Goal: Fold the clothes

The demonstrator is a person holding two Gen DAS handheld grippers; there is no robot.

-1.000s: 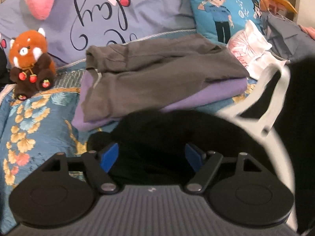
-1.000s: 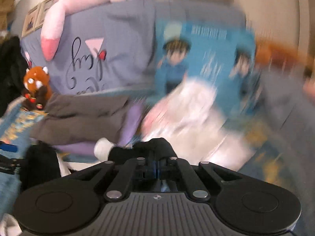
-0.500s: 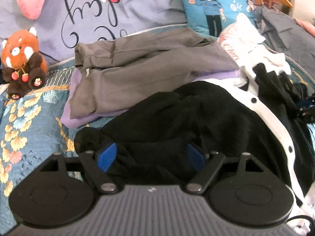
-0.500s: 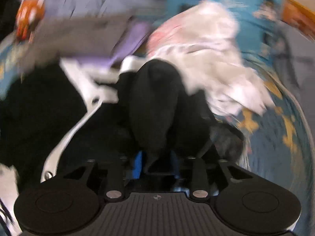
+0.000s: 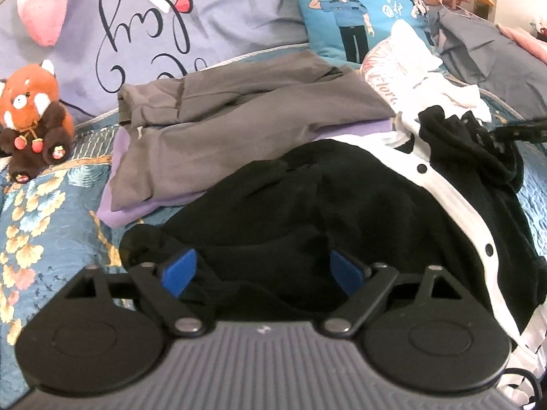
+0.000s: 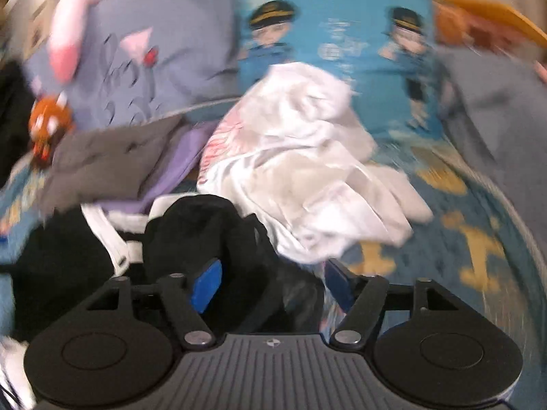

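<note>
A black garment with a white snap-button placket point(image 5: 342, 205) lies rumpled on the blue floral bedspread point(image 5: 37, 225). My left gripper point(image 5: 263, 270) is open, its blue pads on either side of the garment's near edge. My right gripper point(image 6: 270, 282) is open, with the garment's black sleeve point(image 6: 201, 232) lying bunched between and ahead of its jaws. The right gripper's dark tip point(image 5: 516, 133) shows at the right edge of the left wrist view, beside that sleeve point(image 5: 468, 147).
Folded grey trousers point(image 5: 239, 126) lie on a folded purple garment point(image 5: 143, 212) behind the black one. A crumpled white printed shirt point(image 6: 307, 171) lies to the right. Pillows point(image 5: 191, 24) and a red-panda plush point(image 5: 32, 116) line the back.
My right gripper has opened and let go of the black sleeve, then lifted and tilted up. The black garment has come down flat on the bed. My left gripper stays open.
</note>
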